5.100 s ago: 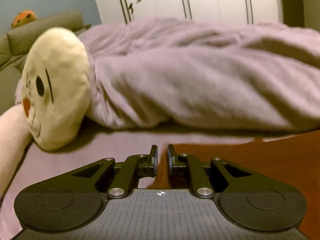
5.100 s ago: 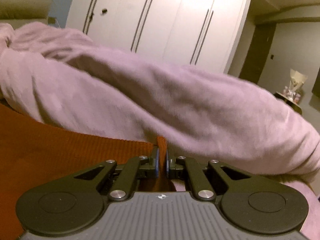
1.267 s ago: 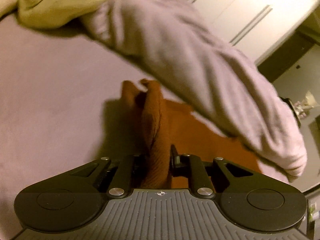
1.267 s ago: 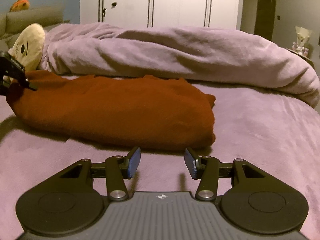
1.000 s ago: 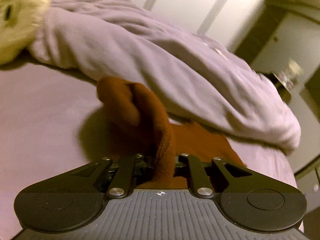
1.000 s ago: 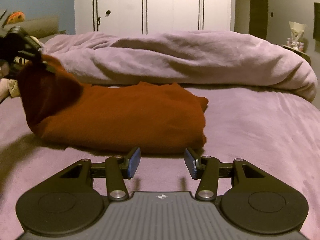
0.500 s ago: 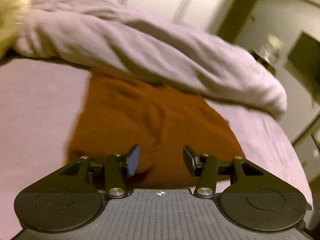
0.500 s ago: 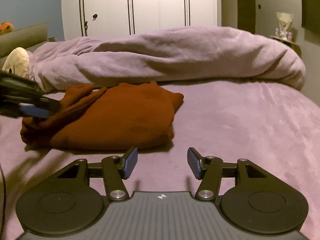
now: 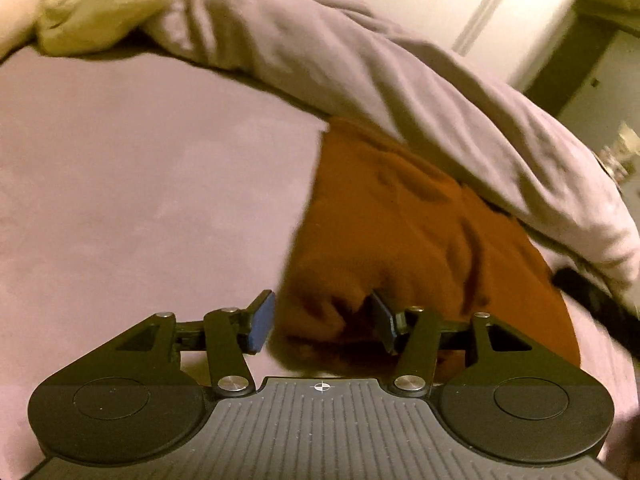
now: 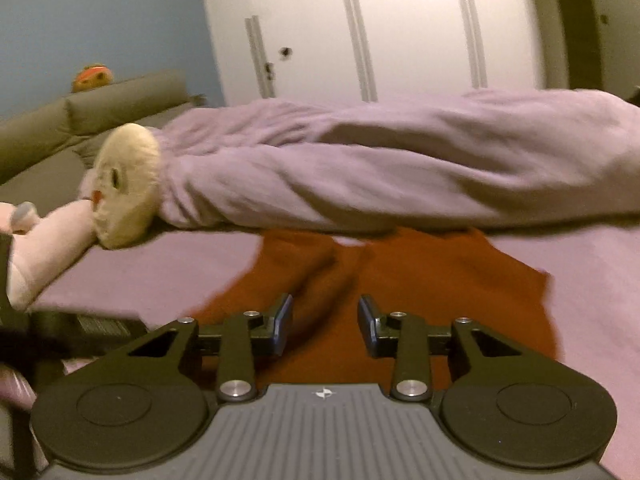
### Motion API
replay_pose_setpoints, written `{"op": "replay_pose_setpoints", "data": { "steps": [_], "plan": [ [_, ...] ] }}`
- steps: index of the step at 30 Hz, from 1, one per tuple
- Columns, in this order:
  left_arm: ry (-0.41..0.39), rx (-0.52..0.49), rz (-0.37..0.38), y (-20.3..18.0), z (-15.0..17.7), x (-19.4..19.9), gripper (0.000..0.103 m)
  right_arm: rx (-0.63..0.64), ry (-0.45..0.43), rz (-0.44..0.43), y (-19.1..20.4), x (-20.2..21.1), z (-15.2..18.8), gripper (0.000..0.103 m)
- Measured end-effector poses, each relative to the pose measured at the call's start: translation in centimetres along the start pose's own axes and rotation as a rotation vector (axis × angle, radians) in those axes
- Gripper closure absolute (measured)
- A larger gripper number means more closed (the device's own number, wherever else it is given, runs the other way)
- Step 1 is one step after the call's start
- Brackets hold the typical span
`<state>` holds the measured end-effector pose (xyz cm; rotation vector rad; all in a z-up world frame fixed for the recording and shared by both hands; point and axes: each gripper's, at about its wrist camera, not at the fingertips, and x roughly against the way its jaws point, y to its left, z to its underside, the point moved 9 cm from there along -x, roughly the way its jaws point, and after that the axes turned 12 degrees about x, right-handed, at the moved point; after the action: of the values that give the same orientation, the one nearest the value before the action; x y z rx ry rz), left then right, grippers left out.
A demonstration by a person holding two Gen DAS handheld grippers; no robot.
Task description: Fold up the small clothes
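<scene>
A rust-orange garment (image 9: 404, 240) lies folded on the purple bed sheet (image 9: 140, 184), its far edge against the rolled duvet. My left gripper (image 9: 322, 322) is low at the garment's near left corner. Its jaws are opening and the bunched corner sits between them, the left pad (image 9: 262, 322) clear of the cloth. In the right wrist view the garment (image 10: 452, 280) lies just ahead. My right gripper (image 10: 325, 322) hovers over its near edge with jaws closing. A raised ridge of cloth runs between them, and the pads do not press on it.
A long rolled purple duvet (image 10: 400, 172) lies across the bed behind the garment. A cream plush toy (image 10: 128, 184) rests at its left end. White wardrobe doors (image 10: 400, 40) and an olive headboard (image 10: 80, 120) stand beyond. A dark blurred gripper and hand (image 10: 48, 340) are at lower left.
The left gripper let go of the lifted fold, which fell flat, then sank to the garment's near corner. The right gripper moved in over the garment and its jaws narrowed.
</scene>
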<state>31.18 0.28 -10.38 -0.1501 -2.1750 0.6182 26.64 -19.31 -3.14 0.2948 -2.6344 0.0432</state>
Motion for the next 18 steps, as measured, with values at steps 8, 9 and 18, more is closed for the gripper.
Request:
{"op": "replay_pose_setpoints", "data": {
  "steps": [8,9,18],
  "plan": [
    [0.039,-0.022,0.011,0.3,1.3,-1.0,0.030,0.003,0.262,-0.071,1.4,-8.6,3.1,0.080],
    [0.037,-0.024,0.011,0.6,1.4,-0.9,0.029,0.017,0.277,-0.057,1.0,-9.1,4.2,0.079],
    [-0.006,-0.017,-0.027,2.6,1.8,1.7,0.026,-0.185,0.248,-0.107,-0.4,-8.5,1.4,0.065]
  ]
}}
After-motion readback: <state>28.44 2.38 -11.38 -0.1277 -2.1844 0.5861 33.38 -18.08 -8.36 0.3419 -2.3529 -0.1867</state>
